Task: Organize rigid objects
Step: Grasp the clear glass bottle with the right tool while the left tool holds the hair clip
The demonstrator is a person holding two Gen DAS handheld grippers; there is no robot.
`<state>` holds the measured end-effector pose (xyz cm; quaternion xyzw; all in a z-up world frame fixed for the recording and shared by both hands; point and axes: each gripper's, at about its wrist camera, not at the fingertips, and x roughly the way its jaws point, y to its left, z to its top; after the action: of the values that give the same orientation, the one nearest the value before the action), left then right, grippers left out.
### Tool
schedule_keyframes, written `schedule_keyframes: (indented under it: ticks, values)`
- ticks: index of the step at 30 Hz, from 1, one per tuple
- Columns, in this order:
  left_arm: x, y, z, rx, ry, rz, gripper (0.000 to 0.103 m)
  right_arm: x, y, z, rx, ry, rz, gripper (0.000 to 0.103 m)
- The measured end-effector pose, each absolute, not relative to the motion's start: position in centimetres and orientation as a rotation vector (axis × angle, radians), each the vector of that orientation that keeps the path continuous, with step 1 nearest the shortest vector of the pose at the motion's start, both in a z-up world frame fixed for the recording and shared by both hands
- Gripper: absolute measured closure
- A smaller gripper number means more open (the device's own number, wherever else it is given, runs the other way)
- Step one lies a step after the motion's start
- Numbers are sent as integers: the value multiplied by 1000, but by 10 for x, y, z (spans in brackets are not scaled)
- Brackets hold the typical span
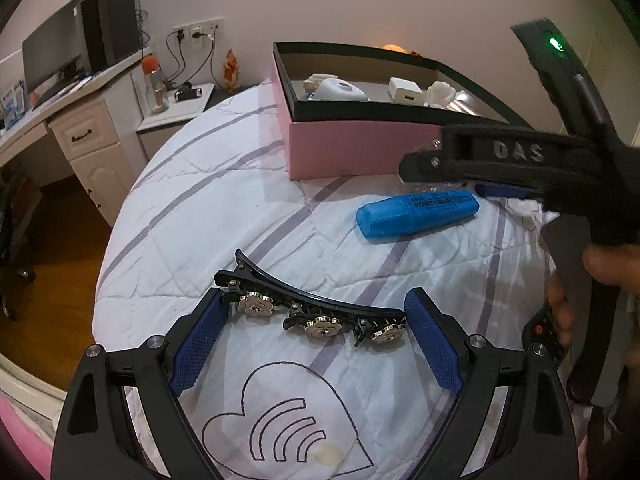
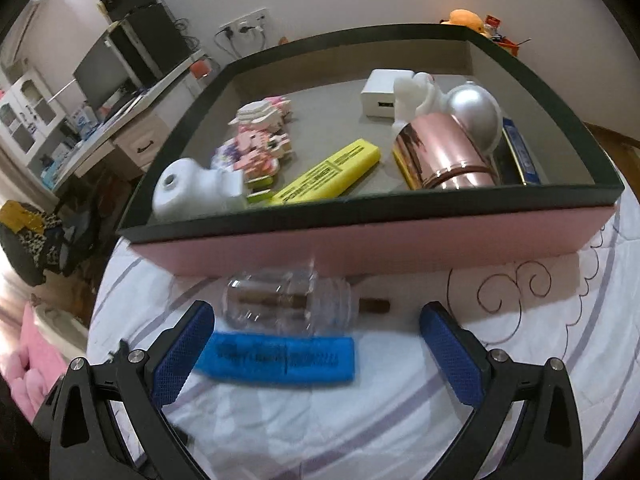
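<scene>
Left wrist view: the left gripper (image 1: pixel 316 320) stands wide open around a black hair clip (image 1: pixel 316 312) on the quilt (image 1: pixel 192 208), pads just beside its ends, gripping nothing. Bare quilt runs left to the bed's edge. A blue highlighter (image 1: pixel 416 216) lies before the pink box (image 1: pixel 352 148).

Right wrist view: the right gripper (image 2: pixel 316 344) is wide open and empty above the highlighter (image 2: pixel 280 360); a clear jar (image 2: pixel 288 300) lies against the box wall (image 2: pixel 360 240).

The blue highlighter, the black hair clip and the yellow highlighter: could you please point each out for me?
blue highlighter (image 1: pixel 416 212): left wrist view, middle of its barrel.
black hair clip (image 1: pixel 320 306): left wrist view, its curved black spine.
yellow highlighter (image 2: pixel 328 172): right wrist view, its printed side.
</scene>
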<state>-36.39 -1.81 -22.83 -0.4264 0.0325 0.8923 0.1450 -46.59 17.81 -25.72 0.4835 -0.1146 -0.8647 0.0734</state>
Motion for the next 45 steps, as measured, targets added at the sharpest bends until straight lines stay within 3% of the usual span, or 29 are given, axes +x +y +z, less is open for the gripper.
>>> schedule_keyframes:
  ticks: [8,13,20,33,45]
  values:
    - [-363,-15,-231,-1222,129,2572,12,-471,167,-259,1423,-208,-2647,4]
    - [-362,-13,-231,-1228,140,2584,12,-465,177,-255,1413,-182,-2664,27]
    - [-357,-11,-228,-1240,132,2590,12,-445,204,-251,1391,-252,-2628,27]
    - [-338,5,-214,-1202,30,2527,11,-388,238,-235,1335,-225,-2634,27]
    - [-317,29,-189,-1141,60,2503,11,-357,244,-232,1291,-211,-2596,27]
